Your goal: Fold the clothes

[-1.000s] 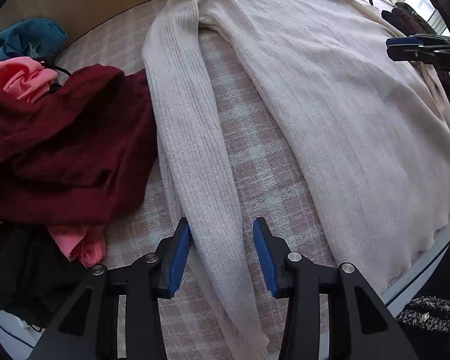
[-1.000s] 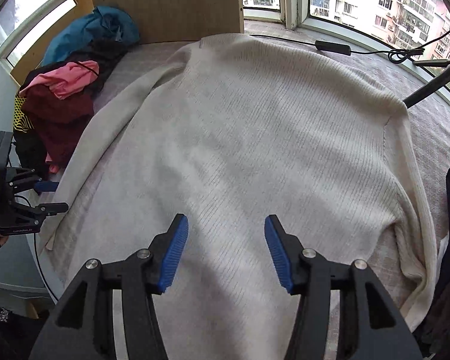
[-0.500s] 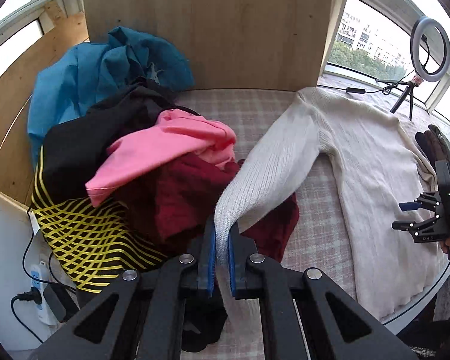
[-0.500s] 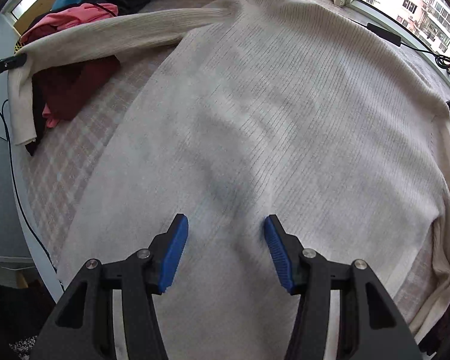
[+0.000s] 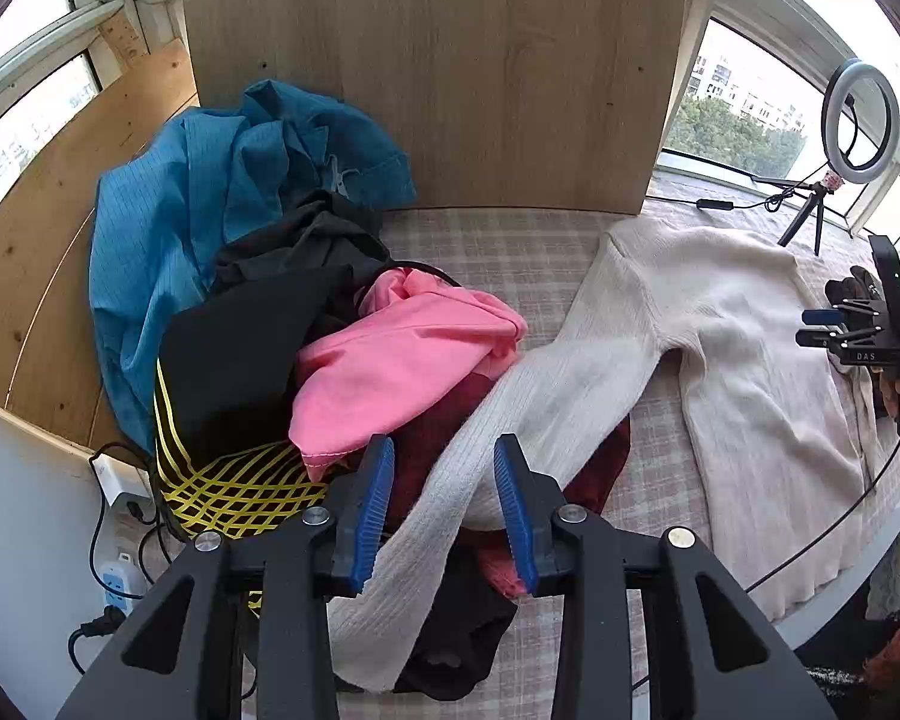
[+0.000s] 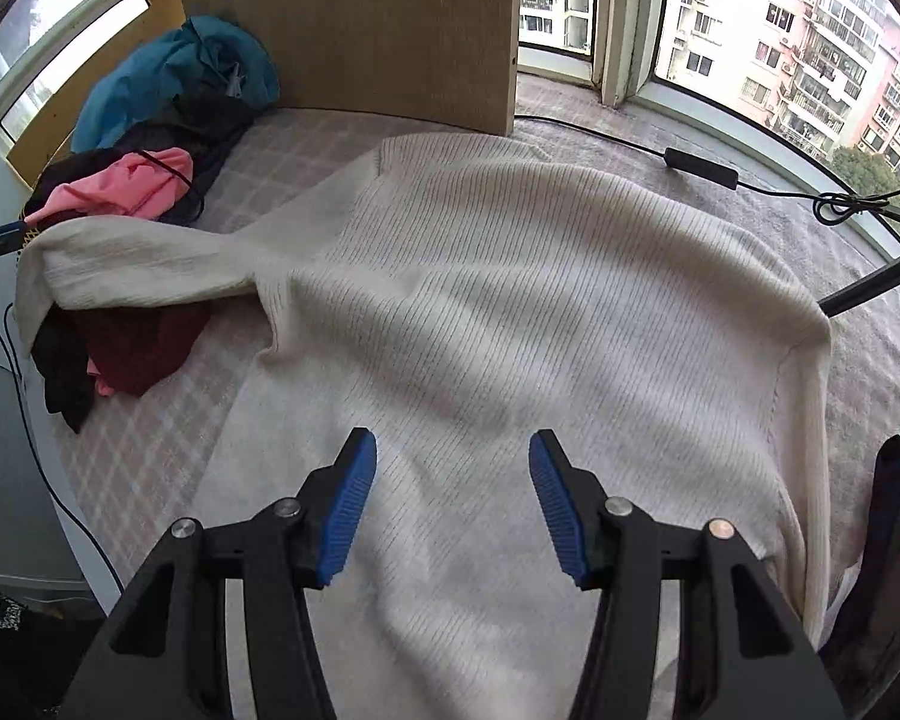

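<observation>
Your cream sweater (image 6: pixel 510 312) lies spread flat on the checked bedcover (image 5: pixel 510 246), unfolded; one sleeve (image 5: pixel 510 408) drapes over the clothes pile (image 5: pixel 390 354). Your left gripper (image 5: pixel 444 507) and right gripper (image 6: pixel 453 504) both gape, grasping nothing

— What sort of place is this?
— A flat's bay-window nook: apartment blocks (image 6: pixel 822 66) outside, heaped clothes (image 5: pixel 306 324) on a checked pad (image 5: pixel 510 246), a ring light (image 5: pixel 860 120) for filming.
</observation>
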### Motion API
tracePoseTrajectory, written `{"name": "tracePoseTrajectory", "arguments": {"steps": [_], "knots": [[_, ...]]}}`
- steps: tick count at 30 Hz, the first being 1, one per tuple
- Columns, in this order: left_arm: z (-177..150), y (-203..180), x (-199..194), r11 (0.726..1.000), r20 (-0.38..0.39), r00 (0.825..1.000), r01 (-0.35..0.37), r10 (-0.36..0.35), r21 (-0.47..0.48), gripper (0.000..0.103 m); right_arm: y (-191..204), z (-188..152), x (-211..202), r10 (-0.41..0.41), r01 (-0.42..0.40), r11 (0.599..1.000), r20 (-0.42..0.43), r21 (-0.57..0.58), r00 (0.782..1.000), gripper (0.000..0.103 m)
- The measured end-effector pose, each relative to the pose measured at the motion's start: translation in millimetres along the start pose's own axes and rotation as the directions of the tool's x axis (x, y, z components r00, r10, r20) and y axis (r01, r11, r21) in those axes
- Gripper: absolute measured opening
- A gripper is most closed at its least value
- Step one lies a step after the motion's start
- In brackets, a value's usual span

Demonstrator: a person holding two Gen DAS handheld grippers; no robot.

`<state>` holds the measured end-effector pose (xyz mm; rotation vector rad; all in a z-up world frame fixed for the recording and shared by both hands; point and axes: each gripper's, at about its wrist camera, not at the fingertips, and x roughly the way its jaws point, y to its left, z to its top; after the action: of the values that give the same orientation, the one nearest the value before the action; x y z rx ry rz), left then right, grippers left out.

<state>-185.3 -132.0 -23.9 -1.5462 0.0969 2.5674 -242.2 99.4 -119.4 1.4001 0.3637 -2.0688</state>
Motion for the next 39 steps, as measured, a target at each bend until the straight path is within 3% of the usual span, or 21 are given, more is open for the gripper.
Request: {"name": "tracePoseTrajectory", "arguments": {"steps": [4, 10, 16, 18, 19, 20, 21, 22, 26, 29, 33, 35, 37, 39], "knots": [[3.4, -7.4, 8.7, 1.0, -0.026, 1.0, 0.016, -0.016, -0.003, 0.039, -31.4, 71.0, 27.7, -0.068, 0.07, 0.997, 0.05, -0.026, 0.996, 0.053], [1.2, -28.6, 35.8, 1.0, -0.091, 0.996, 0.02, -0.018, 0.023, 0.039, -50.2, 151.7, 104.3, -0.089, 0.09, 0.992, 0.009, -0.094, 0.996, 0.053], [-3.3, -30.3, 56.3, 1.0, -0.145, 0.989, 0.017, -0.018, -0.005, 0.039, -42.1, 168.8, 156.9, -0.078, 0.069, 0.975, -0.035, -0.212, 0.996, 0.053], [-3.1, -29.3, 59.0, 1.0, -0.152, 0.988, 0.013, -0.015, -0.011, 0.038, -46.9, 166.0, 157.2, -0.026, 0.023, 0.981, -0.013, -0.194, 1.0, 0.053], [-3.1, -28.8, 60.3, 1.0, -0.156, 0.988, 0.011, -0.013, -0.014, 0.038, -47.6, 163.0, 155.9, -0.004, 0.003, 0.98, -0.005, -0.198, 1.0, 0.048], [-2.8, -28.6, 60.4, 1.0, -0.157, 0.987, 0.013, -0.015, -0.012, 0.038, -46.7, 159.3, 153.8, 0.018, -0.017, 0.976, 0.001, -0.215, 1.0, 0.036], [-2.6, -28.4, 60.5, 1.0, -0.159, 0.987, 0.015, -0.016, -0.011, 0.038, -43.9, 154.6, 150.7, 0.042, -0.039, 0.969, 0.008, -0.245, 0.999, 0.007], [-2.2, -27.9, 60.2, 1.0, -0.159, 0.987, 0.012, -0.014, -0.01, 0.038, -41.0, 150.7, 147.4, 0.045, -0.039, 0.961, 0.016, -0.273, 0.999, 0.005], [0.9, -24.0, 55.3, 1.0, -0.144, 0.99, 0.009, -0.012, -0.024, 0.038, -40.1, 155.8, 119.0, -0.03, 0.073, 0.958, 0.155, -0.279, 0.988, 0.004], [4.5, -21.6, 51.8, 0.999, -0.117, 0.993, 0.001, -0.005, -0.036, 0.038, -46.2, 168.5, 100.9, -0.145, 0.211, 0.953, 0.286, -0.218, 0.947, 0.004], [6.9, -22.1, 51.9, 1.0, -0.116, 0.993, -0.001, -0.002, -0.02, 0.038, -36.5, 164.4, 132.1, -0.194, 0.225, 0.926, 0.128, -0.304, 0.973, 0.007], [4.7, -19.7, 44.5, 1.0, -0.108, 0.994, 0.002, -0.003, -0.017, 0.038, -31.5, 155.9, 127.0, -0.203, 0.237, 0.915, 0.135, -0.326, 0.97, 0.016], [-2.4, -13.3, 32.7, 1.0, -0.103, 0.995, 0.003, -0.005, -0.023, 0.038, -31.6, 149.6, 109.0, -0.189, 0.235, 0.921, 0.171, -0.312, 0.967, 0.033], [-11.0, -5.5, 20.8, 1.0, -0.104, 0.995, -0.007, 0.004, -0.026, 0.038, -36.1, 144.4, 81.8, -0.154, 0.208, 0.938, 0.207, -0.275, 0.966, 0.038]]}}
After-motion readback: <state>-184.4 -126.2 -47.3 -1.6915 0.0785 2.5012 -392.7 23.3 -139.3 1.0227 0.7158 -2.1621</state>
